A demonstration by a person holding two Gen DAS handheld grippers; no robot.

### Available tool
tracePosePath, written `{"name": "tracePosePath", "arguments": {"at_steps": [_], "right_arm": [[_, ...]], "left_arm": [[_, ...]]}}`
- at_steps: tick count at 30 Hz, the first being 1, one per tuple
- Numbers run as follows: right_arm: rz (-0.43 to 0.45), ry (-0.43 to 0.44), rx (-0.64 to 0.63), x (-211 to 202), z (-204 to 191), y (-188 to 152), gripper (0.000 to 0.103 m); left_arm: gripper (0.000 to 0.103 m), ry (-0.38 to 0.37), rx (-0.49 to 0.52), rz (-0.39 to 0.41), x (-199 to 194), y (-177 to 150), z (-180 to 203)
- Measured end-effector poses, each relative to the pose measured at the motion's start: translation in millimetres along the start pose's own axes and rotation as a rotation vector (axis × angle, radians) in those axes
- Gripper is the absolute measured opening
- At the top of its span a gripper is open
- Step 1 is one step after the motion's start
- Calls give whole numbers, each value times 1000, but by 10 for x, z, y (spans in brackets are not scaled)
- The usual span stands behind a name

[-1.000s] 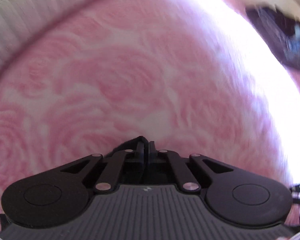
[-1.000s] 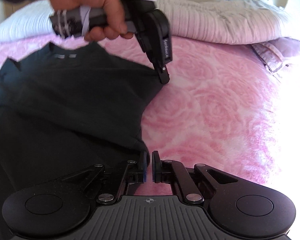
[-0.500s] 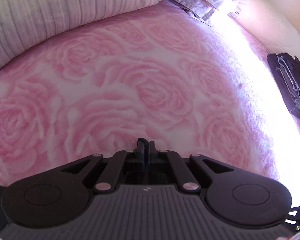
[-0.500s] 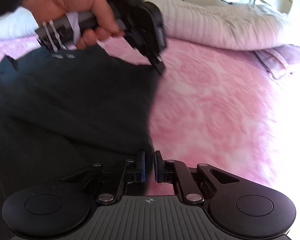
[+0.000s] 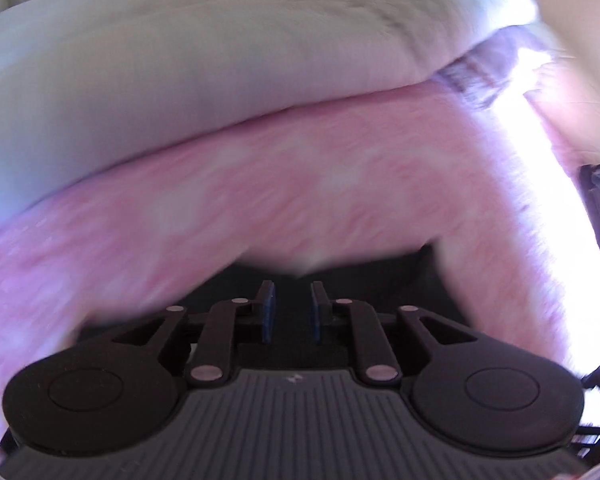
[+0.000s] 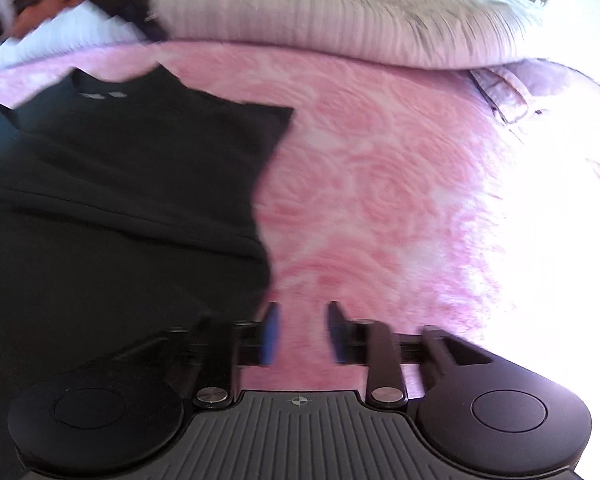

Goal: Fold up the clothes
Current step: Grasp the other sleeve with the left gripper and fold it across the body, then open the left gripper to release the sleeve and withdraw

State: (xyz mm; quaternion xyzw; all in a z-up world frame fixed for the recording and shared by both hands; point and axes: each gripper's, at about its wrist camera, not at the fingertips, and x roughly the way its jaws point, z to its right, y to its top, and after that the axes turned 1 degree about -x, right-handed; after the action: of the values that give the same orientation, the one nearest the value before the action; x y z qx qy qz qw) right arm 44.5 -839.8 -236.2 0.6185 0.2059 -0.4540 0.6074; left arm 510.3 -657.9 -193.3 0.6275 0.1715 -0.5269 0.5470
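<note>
Black short-sleeved t-shirt (image 6: 112, 184) lies flat on the pink rose-patterned bedspread (image 6: 380, 184), toward the bed's left side in the right wrist view, collar pointing at the head end, where a pale ribbed pillow (image 6: 340, 16) sits. Right gripper (image 6: 300, 332) has just been opening; jaws stand apart, nothing between them, only bedspread below, just beside the shirt's right edge. Left gripper (image 5: 291, 307) has also just been opening; narrow gap, pads clear of the dark fabric (image 5: 340, 280) under them. Left hand (image 6: 32, 8) blurred at the top left corner, above the pillow edge.
</note>
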Motion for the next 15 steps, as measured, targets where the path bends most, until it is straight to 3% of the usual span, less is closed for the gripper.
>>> {"name": "tracePosePath", "arguments": {"at_steps": [3, 8, 11, 15], "right_arm": [[12, 76, -11, -130, -202, 35, 42], [29, 233, -61, -174, -611, 42, 42], [-26, 262, -82, -74, -768, -48, 42], [-89, 197, -70, -75, -820, -136, 42]], "left_arm": [[17, 96, -80, -73, -298, -649, -349], [17, 142, -190, -206, -511, -1658, -769], [12, 139, -218, -192, -627, -1966, -952], [15, 187, -247, -155, -859, -2112, -1086]]}}
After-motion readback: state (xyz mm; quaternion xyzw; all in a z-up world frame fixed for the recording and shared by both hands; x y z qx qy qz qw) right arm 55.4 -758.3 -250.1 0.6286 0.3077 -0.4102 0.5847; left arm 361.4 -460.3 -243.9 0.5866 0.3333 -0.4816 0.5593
